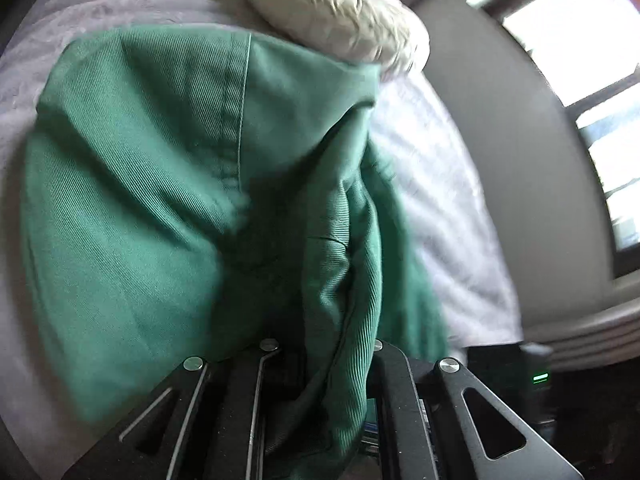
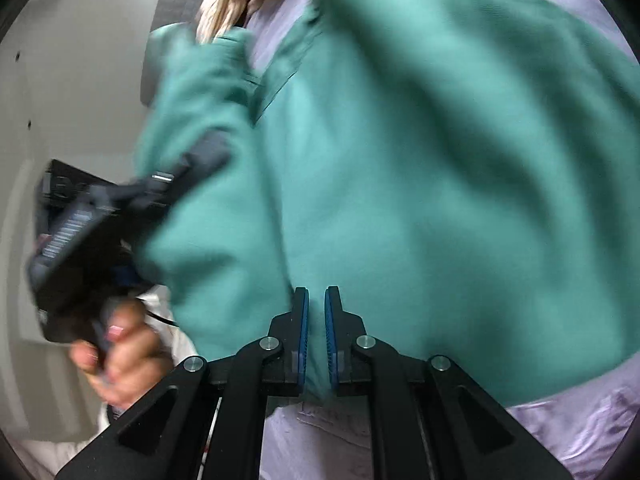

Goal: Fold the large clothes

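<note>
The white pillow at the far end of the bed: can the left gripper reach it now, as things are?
Probably not. The left gripper is shut on the green garment, whose raised cloth lies between it and the white pillow.

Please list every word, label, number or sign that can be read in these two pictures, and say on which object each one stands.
No text can be read in either view.
Left gripper: a pale strip of marks on its black body, too blurred to read.
Green garment: no label or print shows.
Small black device: only a green light, no characters.
</note>
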{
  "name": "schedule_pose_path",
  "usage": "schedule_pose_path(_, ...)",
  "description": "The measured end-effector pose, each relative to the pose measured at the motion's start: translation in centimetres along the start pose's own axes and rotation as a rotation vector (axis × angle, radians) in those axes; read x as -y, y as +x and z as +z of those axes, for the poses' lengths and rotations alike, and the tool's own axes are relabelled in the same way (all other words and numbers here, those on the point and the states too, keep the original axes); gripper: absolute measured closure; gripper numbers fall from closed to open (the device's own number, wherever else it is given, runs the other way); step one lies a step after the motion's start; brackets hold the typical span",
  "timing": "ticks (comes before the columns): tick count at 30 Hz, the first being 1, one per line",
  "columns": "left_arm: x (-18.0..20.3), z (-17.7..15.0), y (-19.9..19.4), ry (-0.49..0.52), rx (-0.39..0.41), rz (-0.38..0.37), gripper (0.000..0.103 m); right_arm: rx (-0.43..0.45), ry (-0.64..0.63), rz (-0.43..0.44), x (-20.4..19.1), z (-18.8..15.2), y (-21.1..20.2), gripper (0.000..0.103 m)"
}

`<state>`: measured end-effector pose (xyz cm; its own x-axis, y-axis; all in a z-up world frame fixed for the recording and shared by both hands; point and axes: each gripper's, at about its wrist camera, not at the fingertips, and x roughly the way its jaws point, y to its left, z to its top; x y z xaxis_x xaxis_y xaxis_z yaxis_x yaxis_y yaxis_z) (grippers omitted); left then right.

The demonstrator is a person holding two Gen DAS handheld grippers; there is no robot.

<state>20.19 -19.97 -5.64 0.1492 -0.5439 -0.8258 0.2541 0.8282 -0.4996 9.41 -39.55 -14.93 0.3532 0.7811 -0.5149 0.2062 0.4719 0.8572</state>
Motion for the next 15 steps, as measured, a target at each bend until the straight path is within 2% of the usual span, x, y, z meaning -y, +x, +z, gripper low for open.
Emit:
schedule_pose_path(2,1.5,-0.1,0.4,0.044,0.017,0.063,0.091,0.0,0.03,0.033,1.3,0.5,-0.8,0.093)
schedule_pose_path(3,1.9,0.0,0.4,0.058,0.02,0.076,0.087,0.0,0.038,0.044,1.7,0.8,-1.1,0.093)
schedule_pose_path(4,2.5,0.0,0.4,0.075,0.022,0.085,0.08,0.0,0.045,0.051,2.1,1.0,-1.3,0.093)
schedule_pose_path(6,3.5,0.0,0.1,0.085,0.03,0.044,0.032,-0.003,0.064,0.071,2.7,1.4,-1.5,0.093)
schedule_pose_path(8,4.9,-0.3,-0.5,0.088,0.069,0.04,0.018,-0.006,0.079,0.084,2.6,1.2,-1.4,0.093)
schedule_pose_path(10,6.1,-0.7,-0.8,0.107,0.064,0.035,0.018,-0.01,0.097,0.1,3.0,1.6,-1.2,0.091)
schedule_pose_path(12,7.0,-0.6,-1.7,0.114,0.068,0.023,0.018,-0.007,0.116,0.112,3.4,2.1,-1.5,0.082)
schedule_pose_path(13,6.9,-0.9,-2.6,0.115,0.088,0.013,0.018,-0.003,0.123,0.122,3.5,2.3,-1.6,0.066)
schedule_pose_path(14,6.6,-0.8,-3.9,0.109,0.119,0.007,0.018,0.002,0.129,0.135,3.5,2.6,-1.9,0.045)
schedule_pose_path(15,6.1,-0.8,-5.4,0.098,0.151,0.012,0.018,0.014,0.136,0.16,3.7,3.0,-2.5,0.038)
